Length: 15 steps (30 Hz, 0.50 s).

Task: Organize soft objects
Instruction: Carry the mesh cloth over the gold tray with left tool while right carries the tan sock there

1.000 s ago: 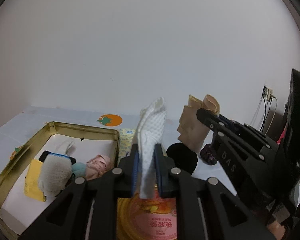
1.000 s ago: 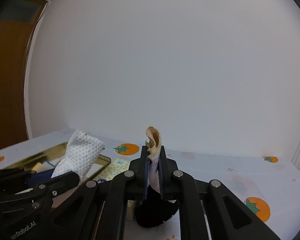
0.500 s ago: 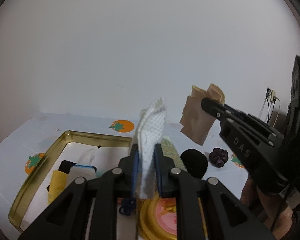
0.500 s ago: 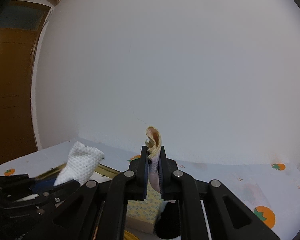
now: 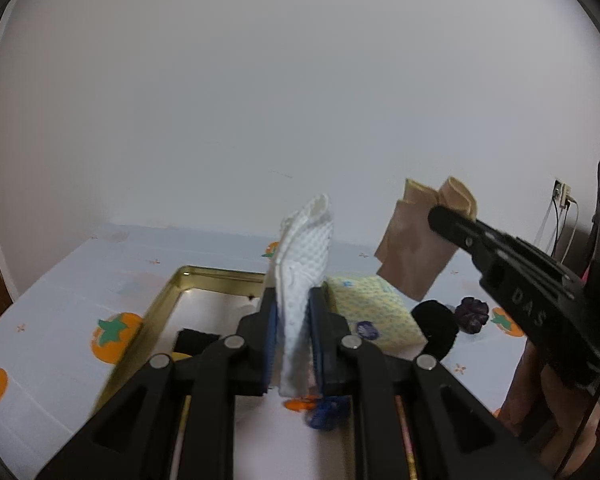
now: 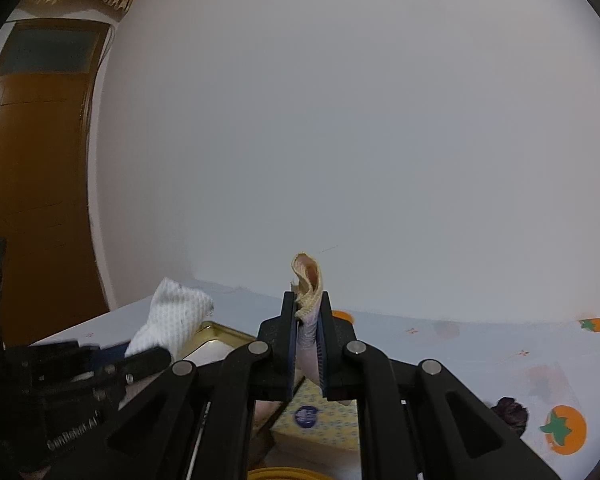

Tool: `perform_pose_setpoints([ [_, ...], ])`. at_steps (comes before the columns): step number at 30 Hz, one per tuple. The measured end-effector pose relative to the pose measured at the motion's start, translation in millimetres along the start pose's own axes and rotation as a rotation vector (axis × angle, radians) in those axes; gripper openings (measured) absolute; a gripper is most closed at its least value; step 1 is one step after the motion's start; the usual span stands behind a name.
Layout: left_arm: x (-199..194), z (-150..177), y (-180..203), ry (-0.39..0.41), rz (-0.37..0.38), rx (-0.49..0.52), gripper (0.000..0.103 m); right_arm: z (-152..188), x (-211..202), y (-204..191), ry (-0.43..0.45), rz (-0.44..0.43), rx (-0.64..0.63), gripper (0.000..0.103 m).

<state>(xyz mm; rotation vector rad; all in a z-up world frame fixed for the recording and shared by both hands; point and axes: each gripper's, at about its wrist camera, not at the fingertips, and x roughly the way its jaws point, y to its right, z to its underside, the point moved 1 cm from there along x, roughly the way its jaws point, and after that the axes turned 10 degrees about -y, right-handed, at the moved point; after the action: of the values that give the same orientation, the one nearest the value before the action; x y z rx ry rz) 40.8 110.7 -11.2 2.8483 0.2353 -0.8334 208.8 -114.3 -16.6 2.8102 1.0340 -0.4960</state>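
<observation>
Carrying 2 cloths at once, you want both grips firm and both loads clear of the table until each is over its spot.

Left wrist view: your left gripper is clenched on the white cloth, which stands up between the jaws above the near edge of the gold tray. Lower it straight into the tray's bare floor, not onto the rim. In the tray only a black item shows; the rest is hidden by the gripper. Beside the tray lie a yellow pack, a black ball and a purple scrunchie.

Right wrist view: your right gripper is pinched on the tan cloth, held well above the table. Keep it apart from the white cloth as you approach, so that neither snags the other.
</observation>
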Motion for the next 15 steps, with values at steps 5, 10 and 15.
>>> perform_pose_setpoints([
  [5, 0, -3, -19, -0.025, 0.002, -0.026, 0.013, 3, 8, -14, -0.020, -0.040, -0.014, 0.010],
  [10, -1, -1, -32, -0.042, -0.023, -0.028, 0.013, 6, 15, -27, -0.055, -0.086, -0.033, 0.010],
  [15, -3, 4, -41, -0.074, -0.055, -0.032, 0.013, 13, 31, -48, -0.108, -0.127, -0.085, 0.010],
])
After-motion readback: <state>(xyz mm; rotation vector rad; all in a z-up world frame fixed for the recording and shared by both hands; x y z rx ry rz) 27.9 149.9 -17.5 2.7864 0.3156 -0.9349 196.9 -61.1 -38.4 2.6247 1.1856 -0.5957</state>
